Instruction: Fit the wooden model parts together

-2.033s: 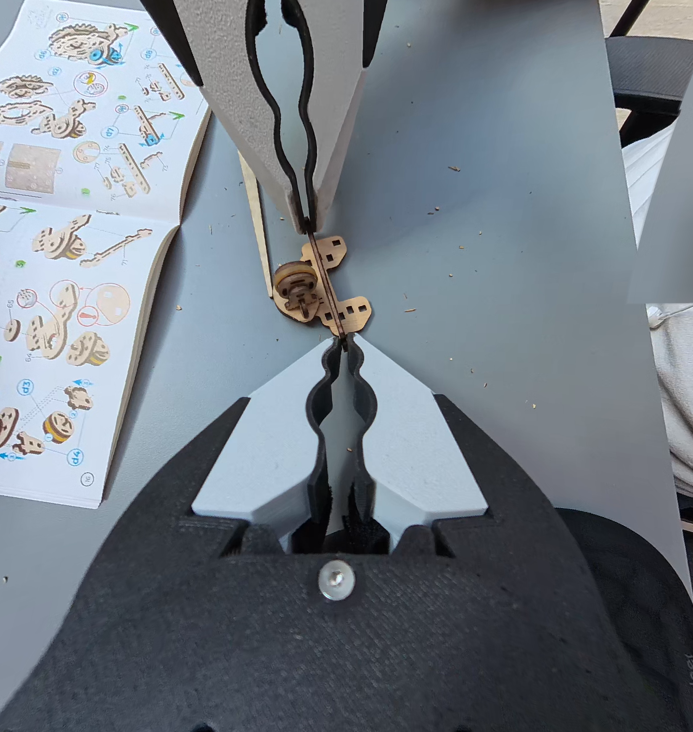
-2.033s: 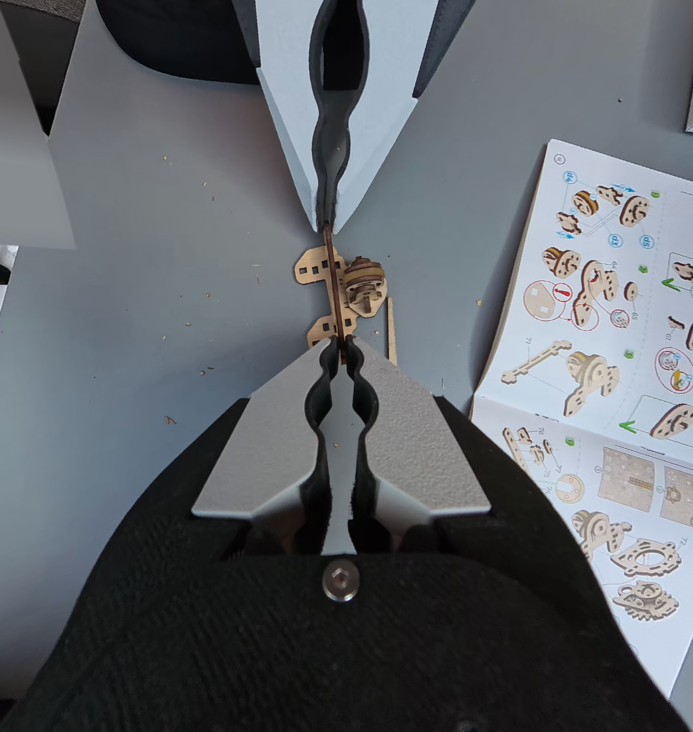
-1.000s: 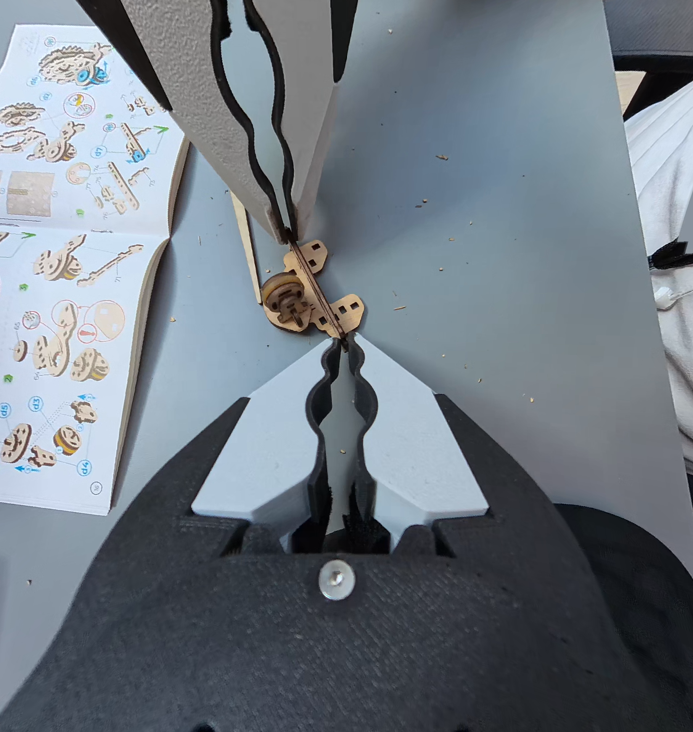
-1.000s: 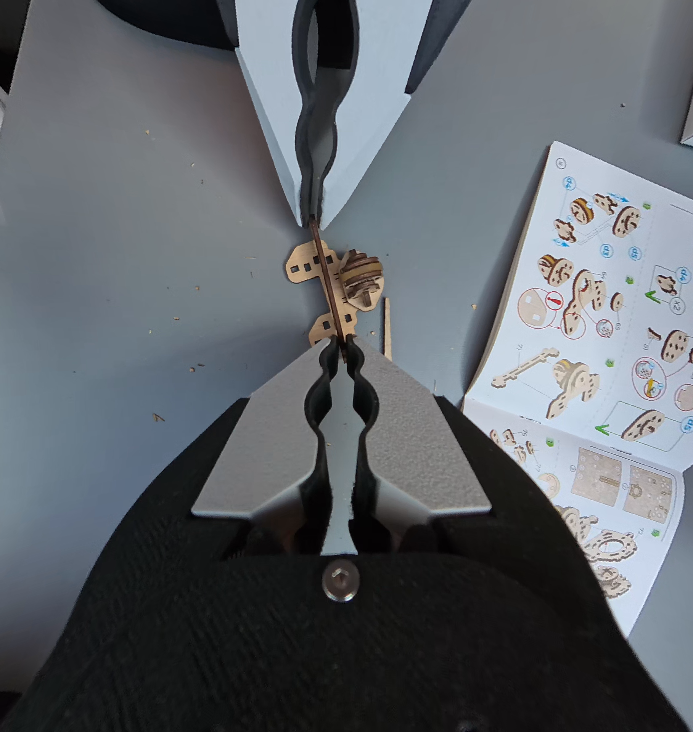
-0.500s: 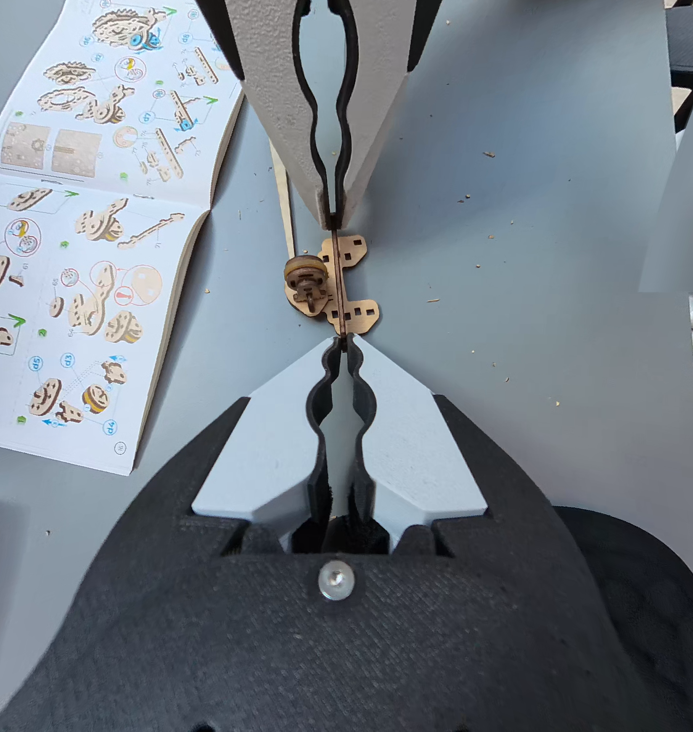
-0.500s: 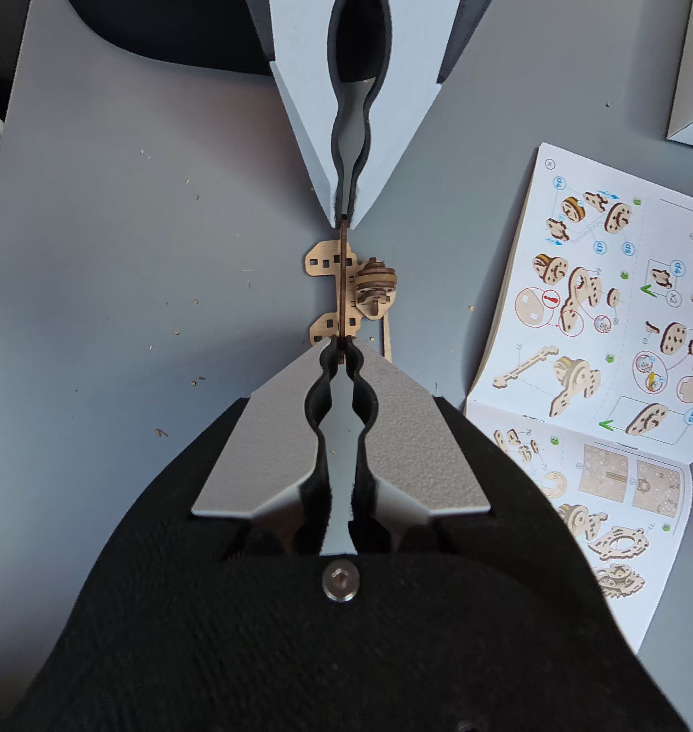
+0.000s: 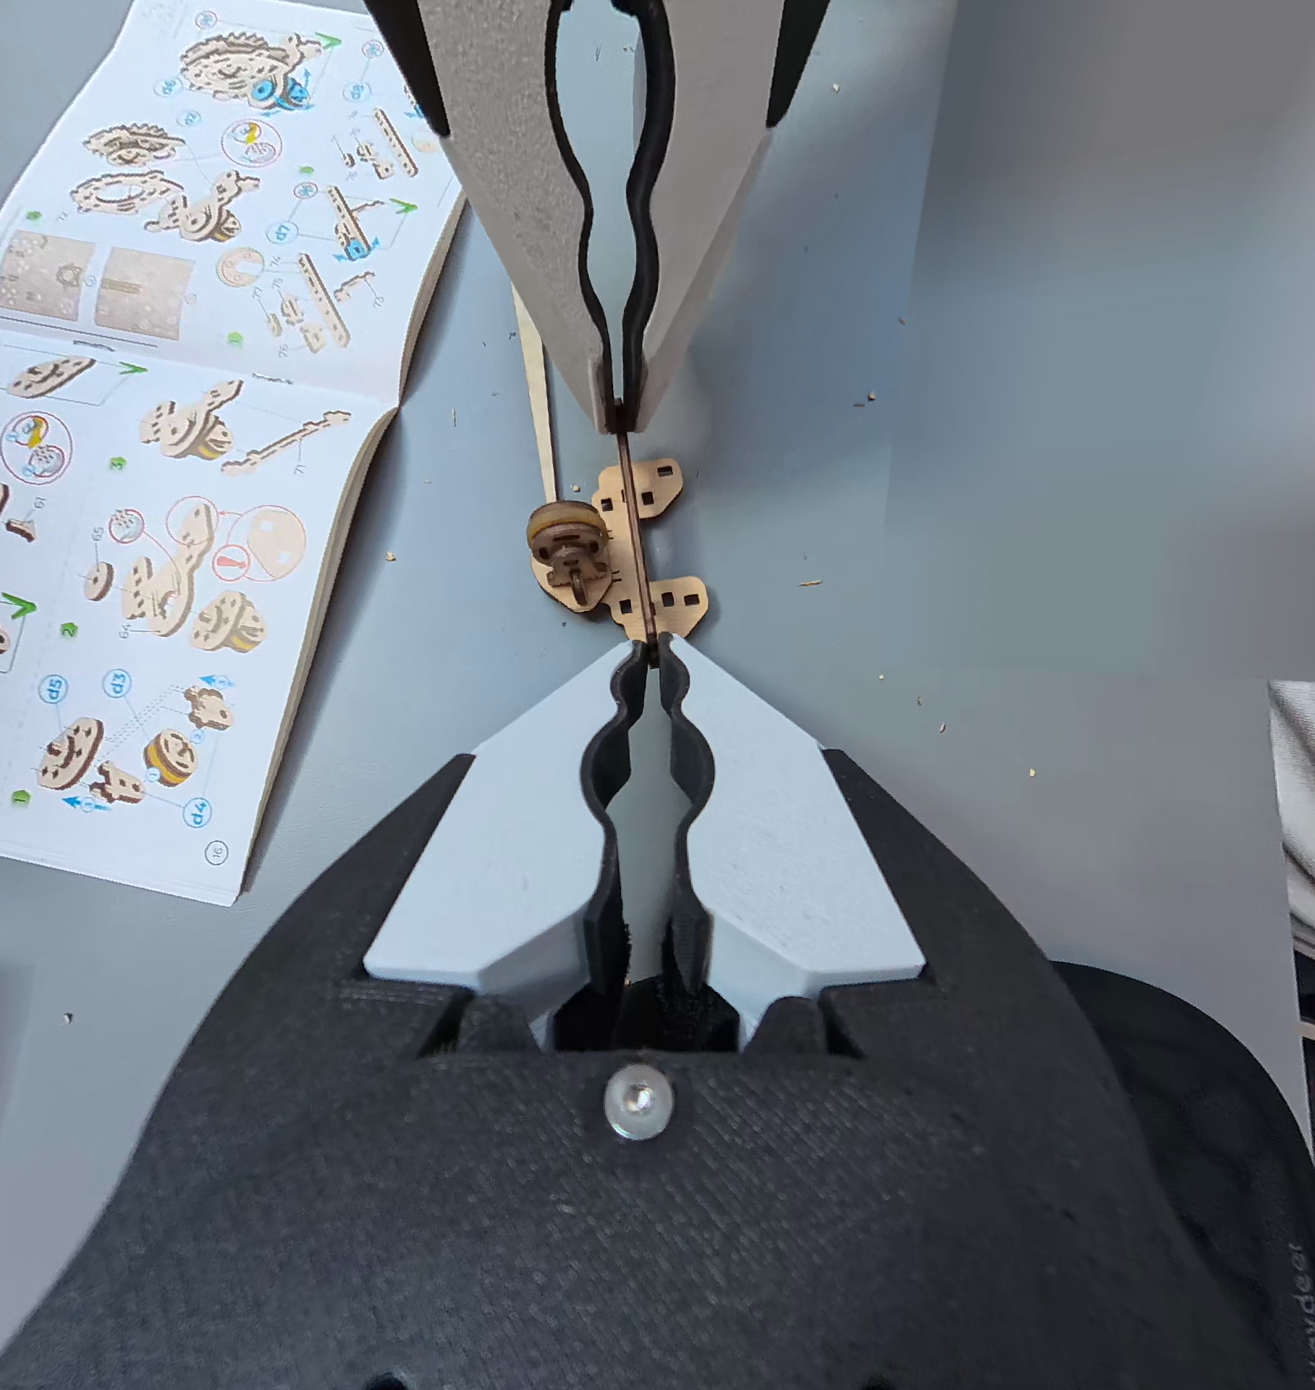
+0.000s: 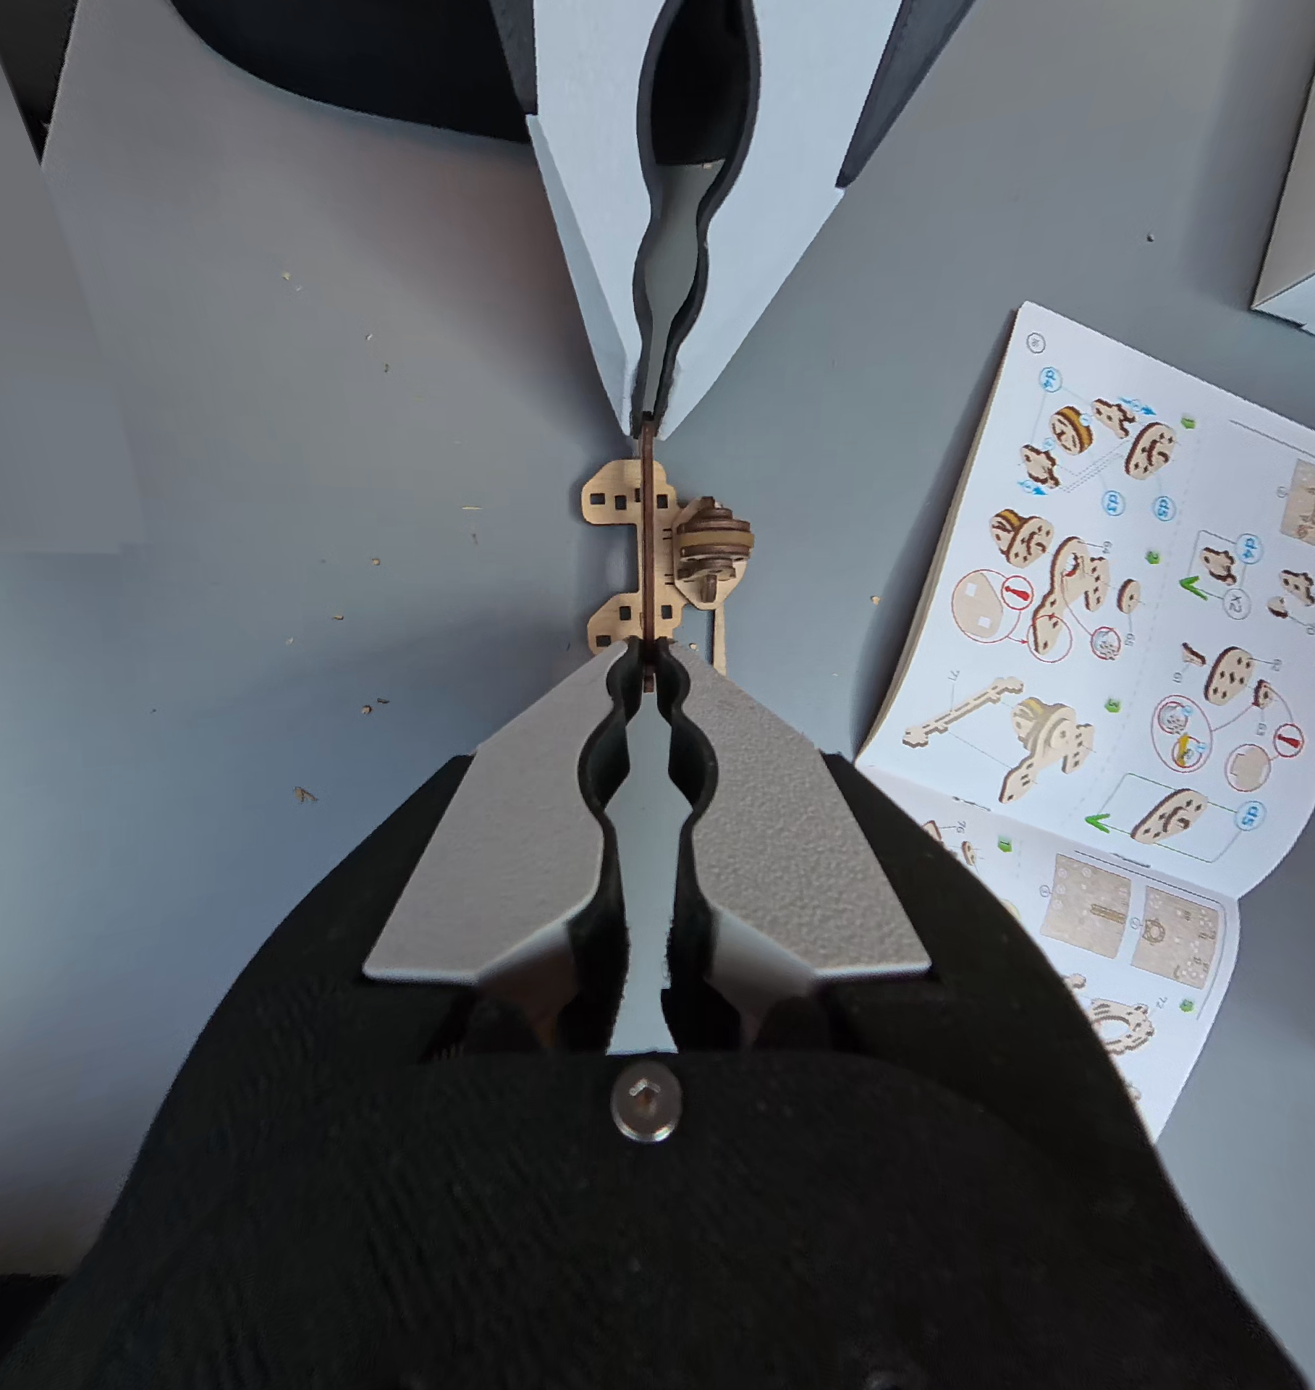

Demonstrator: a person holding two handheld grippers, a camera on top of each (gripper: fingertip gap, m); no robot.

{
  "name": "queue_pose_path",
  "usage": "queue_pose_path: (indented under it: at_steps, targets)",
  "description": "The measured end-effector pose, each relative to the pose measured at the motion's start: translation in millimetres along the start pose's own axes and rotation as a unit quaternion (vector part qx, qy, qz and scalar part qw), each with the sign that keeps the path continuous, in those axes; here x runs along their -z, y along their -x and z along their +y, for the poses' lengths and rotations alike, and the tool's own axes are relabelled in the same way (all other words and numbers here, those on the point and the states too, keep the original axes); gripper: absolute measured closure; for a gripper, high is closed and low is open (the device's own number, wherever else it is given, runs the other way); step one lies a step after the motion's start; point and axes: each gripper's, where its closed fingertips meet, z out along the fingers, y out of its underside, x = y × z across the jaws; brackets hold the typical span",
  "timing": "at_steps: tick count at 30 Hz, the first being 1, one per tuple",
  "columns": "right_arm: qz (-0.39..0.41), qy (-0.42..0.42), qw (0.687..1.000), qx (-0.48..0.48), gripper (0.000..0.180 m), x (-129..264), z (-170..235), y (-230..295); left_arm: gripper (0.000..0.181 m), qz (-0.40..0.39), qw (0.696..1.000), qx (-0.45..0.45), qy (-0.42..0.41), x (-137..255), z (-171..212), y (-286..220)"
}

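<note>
- Both pairs of jaws are clamped tip to tip on one thin wooden strip (image 7: 634, 541), seen edge-on: the left gripper (image 7: 653, 648) pinches its near end, and the right gripper (image 7: 618, 412) pinches the far end from the opposite side.
- From the right wrist view the same hold shows mirrored: right gripper (image 8: 645, 662) closed on the near end of the strip, left gripper (image 8: 645, 421) closed on the far end.
- Compared with half a second ago the strip keeps its straight line between the two tips; a second before that it ran at a slant, with the right gripper leaning in from the upper left.
- A flat slotted wooden plate (image 7: 662, 602) with square holes spreads out to both sides of the strip, and the two seem joined, though the joint itself is hidden.
- A round layered wooden hub (image 7: 566, 538) with a small peg sticks out on the booklet side of the plate, as it did in the earlier frames.
- A pale wooden stick (image 7: 537, 406) lies on the grey table (image 7: 1015, 451) just beyond the assembly, partly under the right gripper.
- An open instruction booklet (image 7: 150, 451) lies flat near that side; it sits much as it did half a second ago.
- Small wood crumbs dot the table.
</note>
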Motion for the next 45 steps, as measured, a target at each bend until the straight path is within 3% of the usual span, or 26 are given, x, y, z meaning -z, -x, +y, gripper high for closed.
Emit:
queue_pose_path:
  at_steps: [6, 9, 11, 18, 21, 25, 36, 45]
  targets:
    - [-0.015, 0.003, 1.0, 0.012, 0.178, 0, -3, -7, 0.179, -0.012, 1.0, 0.01, -0.002, 5, 0, 5]
    - [-0.019, -0.004, 1.0, -0.005, 0.178, -3, 2, -5, 0.156, 0.0, 0.998, 0.051, -0.023, 7, -9, 6]
    - [-0.002, -0.004, 1.0, -0.006, 0.178, -1, 7, -6, 0.15, -0.004, 0.997, 0.067, -0.036, 10, -14, 12]
    - [0.009, -0.023, 0.999, -0.048, 0.178, 8, 14, 1, 0.162, 0.007, 0.998, 0.057, -0.037, 23, -27, 13]
    - [0.013, -0.025, 0.999, -0.041, 0.178, 7, 13, 2, 0.162, -0.025, 0.999, 0.042, -0.017, 16, -23, 19]
    - [0.013, -0.02, 0.999, -0.027, 0.178, 4, 13, 2, 0.177, -0.014, 0.999, 0.032, -0.02, 12, -21, 12]
    - [-0.027, -0.046, 0.998, -0.033, 0.178, 4, 8, 2, 0.18, 0.004, 0.999, 0.043, -0.015, 6, -17, 4]
    - [-0.034, -0.056, 0.998, -0.011, 0.178, 4, 5, -2, 0.18, -0.029, 0.998, 0.061, -0.018, 8, -16, 5]
